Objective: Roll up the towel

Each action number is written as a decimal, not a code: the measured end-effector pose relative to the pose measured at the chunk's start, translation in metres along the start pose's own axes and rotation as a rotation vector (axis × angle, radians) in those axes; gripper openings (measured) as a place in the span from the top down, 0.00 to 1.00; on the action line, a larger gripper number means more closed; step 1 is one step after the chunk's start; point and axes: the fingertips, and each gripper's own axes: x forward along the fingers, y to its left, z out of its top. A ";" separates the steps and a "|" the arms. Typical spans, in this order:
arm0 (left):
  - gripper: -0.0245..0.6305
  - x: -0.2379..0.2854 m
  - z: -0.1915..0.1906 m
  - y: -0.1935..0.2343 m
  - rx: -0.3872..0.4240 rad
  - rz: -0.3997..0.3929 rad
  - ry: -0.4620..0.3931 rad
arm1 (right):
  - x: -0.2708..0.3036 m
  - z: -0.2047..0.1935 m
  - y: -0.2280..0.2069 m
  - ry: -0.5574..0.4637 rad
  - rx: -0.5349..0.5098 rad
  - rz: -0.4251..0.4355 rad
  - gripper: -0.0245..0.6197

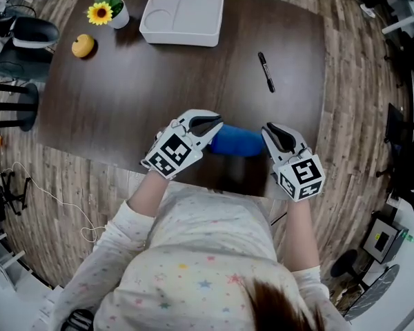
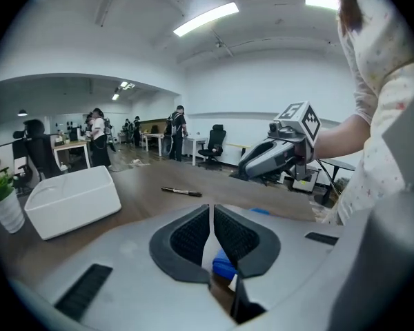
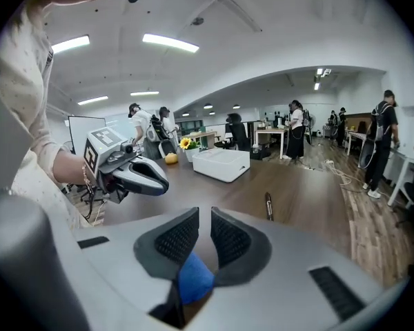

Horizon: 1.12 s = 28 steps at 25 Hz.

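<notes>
Jaws of left gripper and right gripper pinch towel; pot holds sunflower.

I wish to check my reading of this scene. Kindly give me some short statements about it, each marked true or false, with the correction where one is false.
1. The blue towel is between the left hand-held gripper and the right hand-held gripper. True.
2. The black pen lies inside the white tray. False: it lies on the bare table, to the right of the tray in the head view.
3. The sunflower pot stands left of the tray in the head view. True.
4. The left hand-held gripper holds the orange fruit. False: the fruit rests on the table near the pot, and this gripper is on the towel.
</notes>
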 end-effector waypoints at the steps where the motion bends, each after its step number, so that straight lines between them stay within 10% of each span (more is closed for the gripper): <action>1: 0.92 -0.004 0.006 0.004 -0.005 0.024 -0.016 | -0.004 0.007 -0.002 -0.019 -0.008 -0.015 0.89; 16: 0.94 -0.086 0.096 0.060 0.009 0.360 -0.276 | -0.062 0.102 -0.026 -0.299 -0.022 -0.169 0.96; 28: 0.94 -0.136 0.122 0.075 -0.039 0.481 -0.391 | -0.103 0.153 -0.029 -0.454 -0.048 -0.262 0.96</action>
